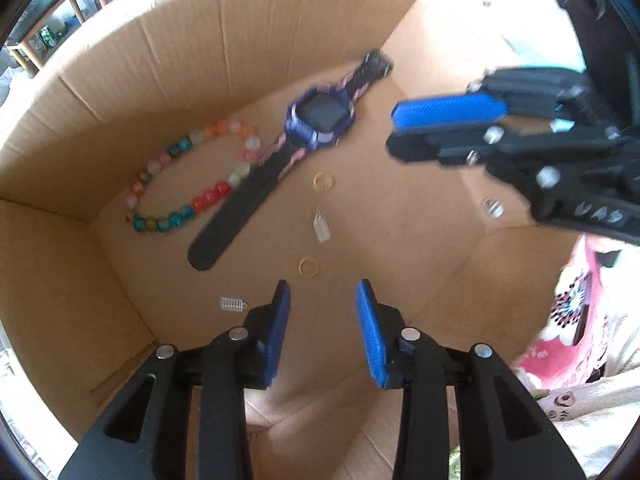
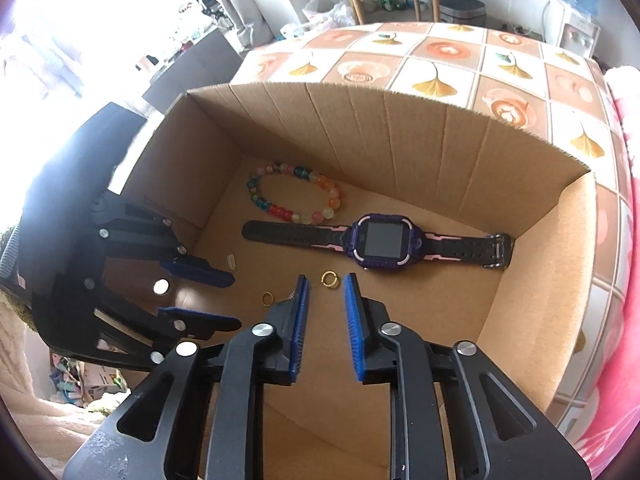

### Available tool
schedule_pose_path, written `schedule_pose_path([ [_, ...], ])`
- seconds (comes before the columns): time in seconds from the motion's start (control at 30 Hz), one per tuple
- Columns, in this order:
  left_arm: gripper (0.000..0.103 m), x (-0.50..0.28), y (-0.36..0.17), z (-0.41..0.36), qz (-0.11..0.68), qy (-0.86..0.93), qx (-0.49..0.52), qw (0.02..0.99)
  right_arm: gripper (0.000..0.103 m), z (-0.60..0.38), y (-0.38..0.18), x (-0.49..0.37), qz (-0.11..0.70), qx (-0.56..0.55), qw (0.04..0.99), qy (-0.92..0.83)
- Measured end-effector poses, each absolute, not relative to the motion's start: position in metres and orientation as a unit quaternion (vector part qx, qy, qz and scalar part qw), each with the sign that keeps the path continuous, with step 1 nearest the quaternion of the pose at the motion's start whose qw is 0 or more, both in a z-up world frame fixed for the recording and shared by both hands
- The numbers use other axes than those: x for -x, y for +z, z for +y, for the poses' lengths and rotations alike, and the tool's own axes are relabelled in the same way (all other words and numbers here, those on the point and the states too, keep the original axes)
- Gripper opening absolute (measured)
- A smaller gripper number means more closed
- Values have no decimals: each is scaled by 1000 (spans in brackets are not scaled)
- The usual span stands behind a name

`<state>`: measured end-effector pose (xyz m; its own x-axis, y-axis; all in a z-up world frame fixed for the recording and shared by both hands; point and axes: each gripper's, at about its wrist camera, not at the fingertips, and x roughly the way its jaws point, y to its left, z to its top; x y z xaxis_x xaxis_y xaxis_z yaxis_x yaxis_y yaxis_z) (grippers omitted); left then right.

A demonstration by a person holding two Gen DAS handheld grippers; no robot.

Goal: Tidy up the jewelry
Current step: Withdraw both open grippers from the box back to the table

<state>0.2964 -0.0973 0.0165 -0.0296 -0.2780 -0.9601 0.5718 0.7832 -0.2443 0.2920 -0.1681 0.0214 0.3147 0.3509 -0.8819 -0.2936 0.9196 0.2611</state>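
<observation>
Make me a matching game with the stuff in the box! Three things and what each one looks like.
Things:
1. watch
2. bead bracelet
3. ring

Looks:
A. small and gold
B. many colours, in a loop
C. purple case, black strap, lying flat

Pairs: 1-C, 2-B, 3-A

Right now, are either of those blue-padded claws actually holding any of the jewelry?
No. The left gripper and right gripper are both open and empty above the brown cardboard box; the purple smartwatch and colourful bead bracelet lie untouched.
</observation>
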Motion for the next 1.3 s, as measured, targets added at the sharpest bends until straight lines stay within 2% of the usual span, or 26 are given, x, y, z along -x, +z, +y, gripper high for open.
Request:
schedule_pose_path([
  [0.27,40,-265,108,-50,527,-337,-43,779,26,-185,84,-253,455,-61,862,215],
  [0.33,45,-243,132,-42,488,-355,-18,797,28,-187,105,-230,417,-68,876,231],
  [0.4,56,-216,150,-22,447,-362,1,818,31,-188,127,-197,370,-74,891,254],
  [0.53,67,-158,163,15,396,-344,39,850,34,-192,147,-140,304,-76,905,288],
  [0.7,78,-105,130,46,369,-308,100,871,35,-175,118,-91,293,-89,902,304],
  [0.9,79,-92,51,61,430,-222,132,865,36,-145,46,-82,367,-104,878,289],
  [1.07,79,-87,-7,38,460,-139,38,876,36,-115,-9,-93,434,-82,862,248],
  [1.2,79,-84,-33,13,457,-110,-50,881,32,-99,-18,-103,446,-66,864,224],
  [1.3,79,-79,-43,7,445,-91,-80,887,32,-83,-18,-115,449,-43,864,222],
])
